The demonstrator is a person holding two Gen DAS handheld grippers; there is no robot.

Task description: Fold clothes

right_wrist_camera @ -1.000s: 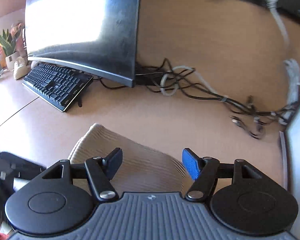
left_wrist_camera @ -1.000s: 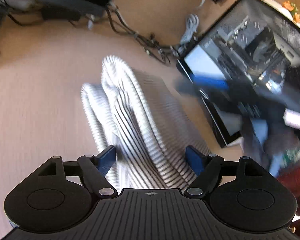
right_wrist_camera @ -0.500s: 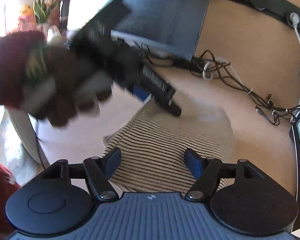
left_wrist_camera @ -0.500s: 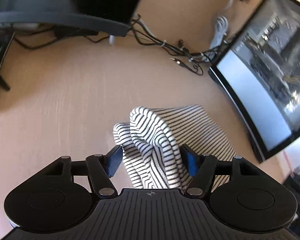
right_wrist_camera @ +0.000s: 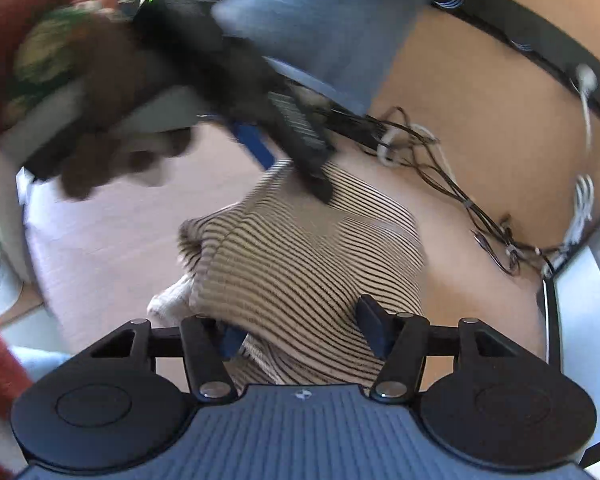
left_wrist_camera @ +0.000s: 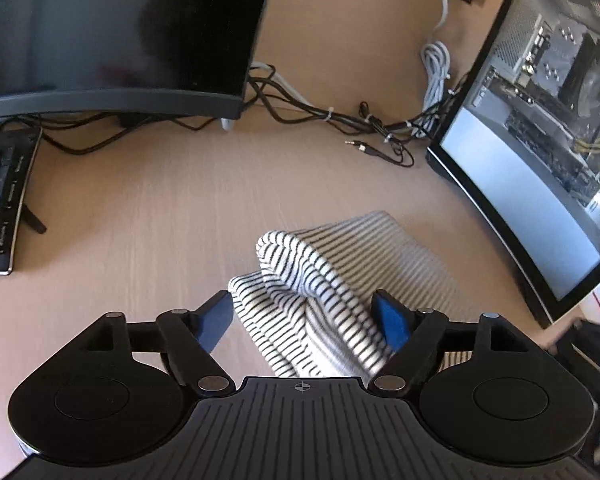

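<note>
A black-and-white striped garment (left_wrist_camera: 320,280) lies bunched and partly folded on the wooden desk (left_wrist_camera: 160,200). My left gripper (left_wrist_camera: 306,316) is open, its blue fingers either side of the garment's thick rolled fold. In the right wrist view the same striped garment (right_wrist_camera: 300,264) fills the middle. My right gripper (right_wrist_camera: 296,330) is open, straddling the near part of the cloth. The left gripper (right_wrist_camera: 260,136) shows there, blurred, held by a hand over the garment's far edge.
A dark curved monitor (left_wrist_camera: 112,32) stands at the back left, a keyboard (left_wrist_camera: 0,200) at the far left. A lit curved monitor (left_wrist_camera: 540,152) stands on the right. Tangled cables (left_wrist_camera: 360,124) lie behind the garment. The desk's front edge is at left in the right wrist view.
Both grippers pulled back and lowered over the garment. The left gripper swung across the right wrist view and now sits at the cloth's far edge. The cloth has bunched up more.
</note>
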